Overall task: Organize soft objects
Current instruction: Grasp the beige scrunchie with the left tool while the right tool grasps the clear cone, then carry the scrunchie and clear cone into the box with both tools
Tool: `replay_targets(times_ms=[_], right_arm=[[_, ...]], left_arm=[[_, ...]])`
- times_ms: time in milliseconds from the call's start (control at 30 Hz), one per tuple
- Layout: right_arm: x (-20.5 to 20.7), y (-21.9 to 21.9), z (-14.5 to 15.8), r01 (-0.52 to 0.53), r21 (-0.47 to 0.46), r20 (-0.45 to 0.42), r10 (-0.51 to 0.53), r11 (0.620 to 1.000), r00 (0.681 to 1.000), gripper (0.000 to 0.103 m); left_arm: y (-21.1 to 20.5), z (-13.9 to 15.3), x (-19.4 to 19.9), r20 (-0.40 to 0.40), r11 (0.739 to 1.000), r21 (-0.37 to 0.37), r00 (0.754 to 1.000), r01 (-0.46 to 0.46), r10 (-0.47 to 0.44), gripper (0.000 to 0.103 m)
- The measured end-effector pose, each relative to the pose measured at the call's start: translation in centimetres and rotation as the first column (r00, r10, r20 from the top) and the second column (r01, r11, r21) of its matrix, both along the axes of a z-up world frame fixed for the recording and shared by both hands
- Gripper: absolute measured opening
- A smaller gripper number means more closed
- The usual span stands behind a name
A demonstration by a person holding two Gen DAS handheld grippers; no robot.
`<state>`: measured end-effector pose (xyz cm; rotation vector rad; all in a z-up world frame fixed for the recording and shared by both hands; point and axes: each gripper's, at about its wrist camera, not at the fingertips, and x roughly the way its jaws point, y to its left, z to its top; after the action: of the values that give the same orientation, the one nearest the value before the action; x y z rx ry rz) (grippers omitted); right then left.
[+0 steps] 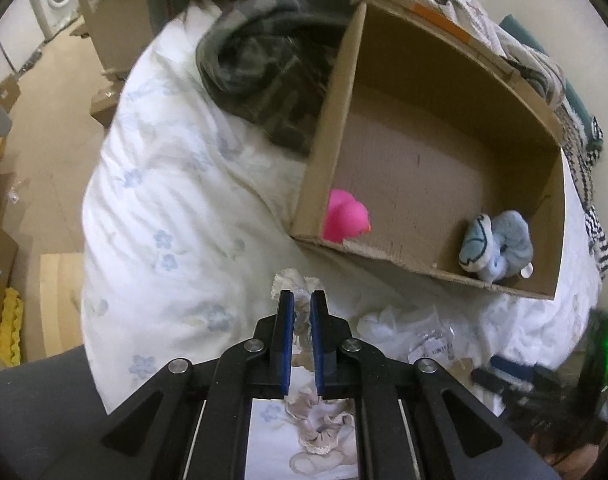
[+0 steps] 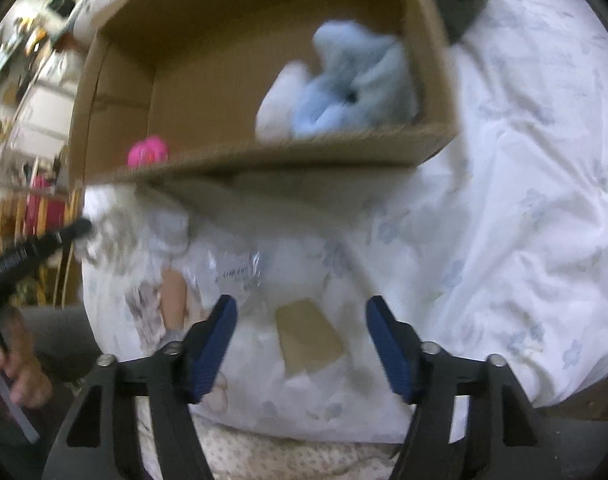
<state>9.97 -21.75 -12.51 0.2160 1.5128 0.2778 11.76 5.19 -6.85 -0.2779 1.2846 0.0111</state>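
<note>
Lacy cream scrunchie (image 1: 300, 304) sits pinched in the left tongs (image 1: 302, 300), just short of the cardboard box's (image 1: 384, 252) near wall on the bed (image 1: 164, 200); the box lies straight ahead. Right tongs (image 2: 302, 312) hang spread over a clear packet (image 2: 240, 272), gripping nothing.

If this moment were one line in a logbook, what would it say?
left gripper: shut on lace-trimmed fabric piece | right gripper: open above clear packet | cardboard box: pink toy, blue plush
</note>
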Motion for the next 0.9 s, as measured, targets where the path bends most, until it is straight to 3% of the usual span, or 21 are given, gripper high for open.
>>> replay_targets(times_ms=[100,200,267,300,667,900], right_arm=[[-0.6,1.4,-1.3,-0.069,-0.038,-0.043,0.068,0.997,0.997,0.057],[-0.9,2.7,-2.3,-0.131,-0.094,-0.057,0.126,0.987,0.99,0.04],[-1.0,2.9,-2.2,-0.145,-0.117,-0.039,0.142,0.982,0.989,0.017],[-0.9,2.9,-1.9,-0.139,-0.11,-0.029,0.137,0.984,0.99,0.014],[-0.1,0.4,2.7,0.033,-0.035,0.177,-0.026,0.999,0.984,0.013],[0.8,-0.7,4.3,0.039,0.007,0.199,-0.04,0.999,0.979,0.013]], left_arm=[[0.4,0.4,0.2,0.006,1.0,-0.004,1.0,0.001,-0.001,0.008],[0.2,0.5,0.1,0.003,1.0,0.001,1.0,0.013,-0.013,0.008],[-0.4,0.2,0.1,0.006,1.0,0.009,1.0,0.019,-0.019,0.008],[-0.3,0.4,0.1,0.008,1.0,0.011,1.0,0.02,-0.02,0.008],[-0.9,0.6,-0.1,0.022,0.999,0.042,0.999,0.023,-0.024,0.008],[-1.4,1.0,-0.5,0.04,0.997,0.073,0.999,0.033,-0.036,0.008]])
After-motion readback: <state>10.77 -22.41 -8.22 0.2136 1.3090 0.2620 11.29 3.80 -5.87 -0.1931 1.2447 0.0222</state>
